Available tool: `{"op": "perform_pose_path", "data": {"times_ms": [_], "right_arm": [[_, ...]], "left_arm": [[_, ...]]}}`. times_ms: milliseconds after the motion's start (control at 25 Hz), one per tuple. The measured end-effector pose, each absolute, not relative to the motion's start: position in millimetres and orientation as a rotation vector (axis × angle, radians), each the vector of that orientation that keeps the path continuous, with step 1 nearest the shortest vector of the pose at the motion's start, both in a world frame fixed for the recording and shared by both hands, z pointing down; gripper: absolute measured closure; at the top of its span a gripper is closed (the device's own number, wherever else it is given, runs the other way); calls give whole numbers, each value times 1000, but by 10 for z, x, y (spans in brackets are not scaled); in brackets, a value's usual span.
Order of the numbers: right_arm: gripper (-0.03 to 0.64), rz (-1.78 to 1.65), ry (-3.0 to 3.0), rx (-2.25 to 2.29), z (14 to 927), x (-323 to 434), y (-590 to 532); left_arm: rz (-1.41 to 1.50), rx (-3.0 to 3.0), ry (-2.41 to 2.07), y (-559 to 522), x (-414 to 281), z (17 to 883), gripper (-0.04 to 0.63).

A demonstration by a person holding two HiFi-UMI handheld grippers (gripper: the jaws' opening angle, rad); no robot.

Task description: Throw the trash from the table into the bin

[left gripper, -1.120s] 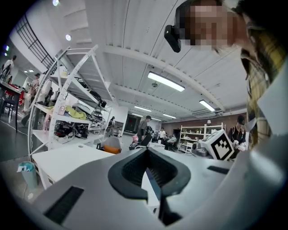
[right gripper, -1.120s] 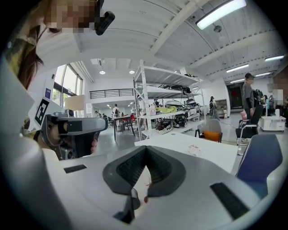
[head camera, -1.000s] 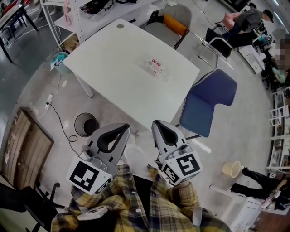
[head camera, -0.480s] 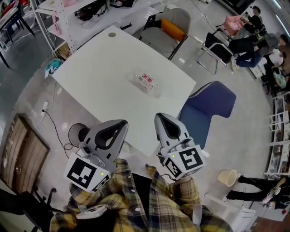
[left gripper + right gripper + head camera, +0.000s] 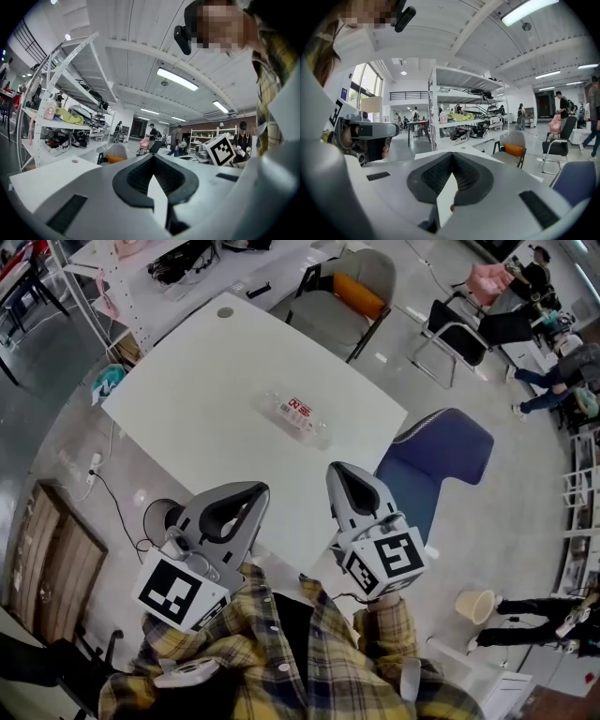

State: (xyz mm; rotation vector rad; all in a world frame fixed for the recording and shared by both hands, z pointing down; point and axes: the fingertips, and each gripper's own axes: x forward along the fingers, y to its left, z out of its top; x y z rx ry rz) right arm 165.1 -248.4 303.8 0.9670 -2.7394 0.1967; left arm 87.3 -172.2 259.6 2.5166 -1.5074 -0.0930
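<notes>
Clear plastic bottle (image 5: 295,415), red label, lying on its side on white tabletop (image 5: 197,381), roughly mid-tabletop, a bit toward its rt edge; nothing touching it.

Round dark bin (image 5: 159,517) on floor just off tabletop's near-left edge, partly hidden behind left gripper (image 5: 255,489).

Left gripper: tips at tabletop's near edge, well apart from bottle. Left gripper view: jaws pressed together tip to tip, nothing betw. them.

Right gripper (image 5: 338,468): just beside the left one, tips over tabletop's near corner, nearer to bottle but not touching it. Right gripper view: jaws clenched, empty.

Both held by person in yellow plaid sleeves (image 5: 281,657) at tabletop's near side.

Small grey round cap (image 5: 225,311) set into tabletop near its far corner.

Blue chair (image 5: 436,456) just beside tabletop's rt edge. Grey chair w/ orange cushion (image 5: 354,285) beyond tabletop's far edge. White shelf rack (image 5: 94,257) w/ assorted gear past tabletop's far-left side.

Wooden panel (image 5: 52,549) on floor left of tabletop, beyond bin; black cable (image 5: 120,486) on floor betw. panel and tabletop.

Beige cup-shaped container (image 5: 476,604) on floor well to rt of tabletop's near corner.

Other people farther off, past tabletop's far-rt side.
</notes>
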Motion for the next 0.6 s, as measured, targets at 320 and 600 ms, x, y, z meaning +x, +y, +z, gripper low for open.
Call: {"op": "perform_pose_path", "data": {"times_ms": [320,600], "right_arm": [[618,179,-2657,1041,3197,1632,-2890],[618,199,-2578,1026,3427,1572,-3176]], "left_arm": [[-81,2510,-1473,-1995,717,2664,588],[-78,2492,-1462,-2150,569,2715,588]]}}
